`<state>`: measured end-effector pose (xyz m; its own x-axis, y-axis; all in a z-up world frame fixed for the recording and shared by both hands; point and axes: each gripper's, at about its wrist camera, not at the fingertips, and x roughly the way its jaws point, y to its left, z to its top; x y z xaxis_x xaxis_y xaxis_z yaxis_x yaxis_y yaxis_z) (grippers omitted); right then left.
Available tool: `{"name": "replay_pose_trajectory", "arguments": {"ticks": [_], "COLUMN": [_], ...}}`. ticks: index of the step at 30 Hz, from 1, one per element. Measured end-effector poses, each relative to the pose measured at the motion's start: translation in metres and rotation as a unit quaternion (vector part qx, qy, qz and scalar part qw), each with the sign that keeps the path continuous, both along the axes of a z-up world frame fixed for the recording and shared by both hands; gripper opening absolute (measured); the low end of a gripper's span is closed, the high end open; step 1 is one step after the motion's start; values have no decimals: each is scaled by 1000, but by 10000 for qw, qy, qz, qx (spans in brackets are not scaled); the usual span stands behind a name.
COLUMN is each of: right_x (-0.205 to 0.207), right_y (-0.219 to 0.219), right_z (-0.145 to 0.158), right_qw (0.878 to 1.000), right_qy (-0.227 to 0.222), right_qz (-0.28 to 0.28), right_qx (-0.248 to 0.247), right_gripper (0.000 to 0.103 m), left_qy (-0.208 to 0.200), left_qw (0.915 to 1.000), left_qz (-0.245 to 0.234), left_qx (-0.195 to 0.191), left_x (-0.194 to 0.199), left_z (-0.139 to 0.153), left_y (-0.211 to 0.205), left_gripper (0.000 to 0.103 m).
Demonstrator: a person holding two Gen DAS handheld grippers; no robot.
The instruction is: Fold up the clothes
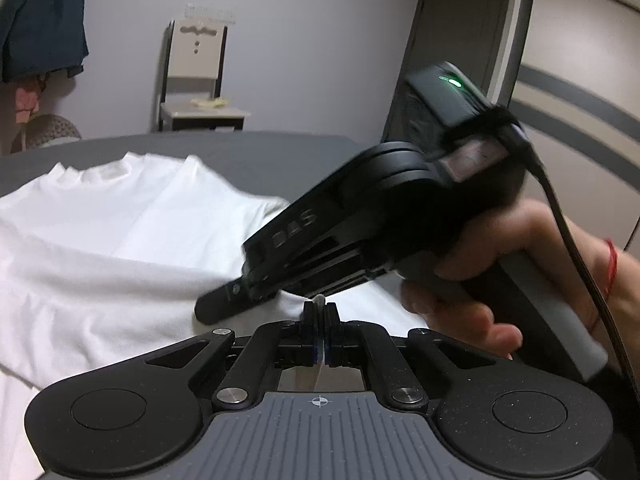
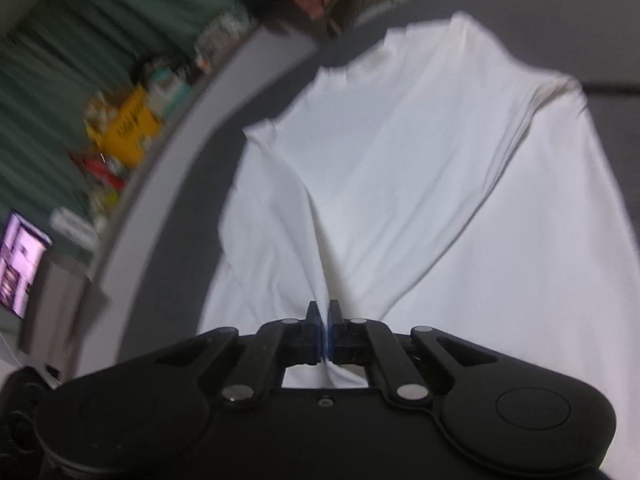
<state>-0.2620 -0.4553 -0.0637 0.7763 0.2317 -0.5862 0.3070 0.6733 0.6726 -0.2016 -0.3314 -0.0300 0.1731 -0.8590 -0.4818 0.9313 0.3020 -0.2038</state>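
A white garment (image 1: 120,240) lies spread over a dark grey surface (image 1: 260,152). My left gripper (image 1: 320,308) is shut, and a thin edge of the white cloth is pinched between its pads. Just ahead of it, the right gripper (image 1: 216,308) crosses the left wrist view from the right, held by a person's hand (image 1: 480,280). In the right wrist view, my right gripper (image 2: 324,312) is shut on a bunched fold of the white garment (image 2: 420,180), which fans out in creases away from the fingers.
A pale chair (image 1: 196,76) stands against the back wall beyond the grey surface. Dark clothes (image 1: 40,16) hang at the upper left. A shelf with a yellow box (image 2: 128,128) and a lit screen (image 2: 20,260) lie left of the grey surface's edge (image 2: 192,152).
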Motion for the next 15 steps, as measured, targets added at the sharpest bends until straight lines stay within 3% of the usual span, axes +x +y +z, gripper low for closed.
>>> {"name": "replay_pose_trajectory", "arguments": {"ticks": [4,10,11,13,14,15], "right_x": [-19,-30,-33,-37,-39,-38], "right_y": [-14,-29,-31,-30,-29,-29], "right_z": [-1,-20,-19,-19,-19,-22], "right_qw": [9993,9953,9946,9931,9921,9911], "right_qy": [73,522,531,677,754,838], "right_qz": [-352,-820,-887,-939,-962,-975], "right_qx": [74,40,34,-177,-289,-342], "right_gripper": [3,3,3,3,3,3], "left_qy": [-151,-242,-303,-480,-611,-758], "left_qw": [9996,9975,9972,9968,9967,9960], "left_qz": [-228,-376,-363,-286,-166,9], "left_qx": [-77,546,578,565,513,477], "left_x": [-16,-31,-31,-28,-23,-16], "left_z": [6,-2,1,11,19,26], "left_y": [-16,-23,-17,2,14,25], "left_gripper": [2,3,11,43,73,95]}}
